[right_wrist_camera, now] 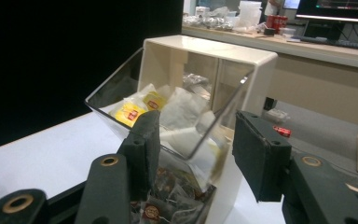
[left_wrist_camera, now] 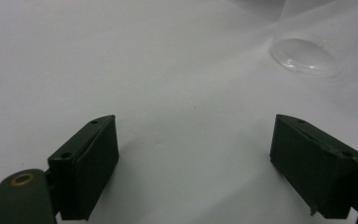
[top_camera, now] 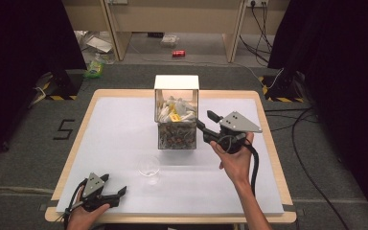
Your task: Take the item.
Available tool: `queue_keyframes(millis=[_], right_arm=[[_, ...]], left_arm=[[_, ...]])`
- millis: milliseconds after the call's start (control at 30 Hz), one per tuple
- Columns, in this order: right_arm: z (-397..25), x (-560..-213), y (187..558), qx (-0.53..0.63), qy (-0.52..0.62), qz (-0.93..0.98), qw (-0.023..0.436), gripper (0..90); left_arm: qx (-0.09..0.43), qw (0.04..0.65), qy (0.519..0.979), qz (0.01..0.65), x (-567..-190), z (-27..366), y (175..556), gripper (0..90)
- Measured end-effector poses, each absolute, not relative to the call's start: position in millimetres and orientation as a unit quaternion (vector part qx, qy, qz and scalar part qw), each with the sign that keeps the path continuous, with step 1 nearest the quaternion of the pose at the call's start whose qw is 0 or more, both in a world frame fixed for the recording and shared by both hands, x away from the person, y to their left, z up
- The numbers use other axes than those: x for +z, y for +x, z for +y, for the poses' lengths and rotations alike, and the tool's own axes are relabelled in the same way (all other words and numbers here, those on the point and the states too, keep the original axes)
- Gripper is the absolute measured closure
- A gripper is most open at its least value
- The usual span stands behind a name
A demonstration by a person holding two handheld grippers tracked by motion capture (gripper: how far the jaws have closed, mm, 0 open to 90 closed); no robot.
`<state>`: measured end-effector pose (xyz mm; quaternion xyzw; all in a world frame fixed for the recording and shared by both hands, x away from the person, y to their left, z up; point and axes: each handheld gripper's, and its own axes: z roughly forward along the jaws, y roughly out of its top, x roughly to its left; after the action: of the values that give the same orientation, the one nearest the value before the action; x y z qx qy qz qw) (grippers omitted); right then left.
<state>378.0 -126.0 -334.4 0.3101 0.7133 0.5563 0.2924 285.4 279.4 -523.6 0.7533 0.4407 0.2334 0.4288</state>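
A box (top_camera: 176, 82) with a white top and clear walls stands at the table's middle back, with tea bags (top_camera: 175, 111) in its open upper tray and darker packets below. My right gripper (top_camera: 205, 119) is open just right of that tray. In the right gripper view the jaws of the gripper (right_wrist_camera: 196, 140) stand apart around the tray's clear front corner, with yellow-labelled tea bags (right_wrist_camera: 135, 109) inside the box (right_wrist_camera: 209, 51). A clear glass cup (top_camera: 149, 166) sits in front of the box. My left gripper (top_camera: 116, 184) rests open near the front left edge, and its own view (left_wrist_camera: 196, 163) shows the cup (left_wrist_camera: 307, 56) ahead to the right.
The white table top (top_camera: 115, 129) has a wooden rim. Cables (top_camera: 311, 158) run over the floor at the right. A red can (top_camera: 178, 53) and a green packet (top_camera: 95, 67) lie on the floor behind the table, before wooden furniture.
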Motion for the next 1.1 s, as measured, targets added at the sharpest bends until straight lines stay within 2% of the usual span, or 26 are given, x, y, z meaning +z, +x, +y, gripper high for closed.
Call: queue_keyframes(millis=[433, 700, 1100], right_arm=[[-93.3, -323.4, 388.9, 0.558, 0.289, 0.72, 0.295, 54.2], [-75.5, -326.6, 405.9, 0.549, 0.3, 0.727, 0.284, 55.1], [-60.3, -327.8, 422.9, 0.515, 0.319, 0.739, 0.295, 55.9]], left_arm=[[0.233, 0.429, 0.753, 0.441, -523.6, 279.4, 285.4, 14.5], [0.233, 0.428, 0.754, 0.44, -523.5, 279.7, 285.4, 14.5], [0.232, 0.428, 0.754, 0.441, -523.3, 279.6, 285.3, 14.5]])
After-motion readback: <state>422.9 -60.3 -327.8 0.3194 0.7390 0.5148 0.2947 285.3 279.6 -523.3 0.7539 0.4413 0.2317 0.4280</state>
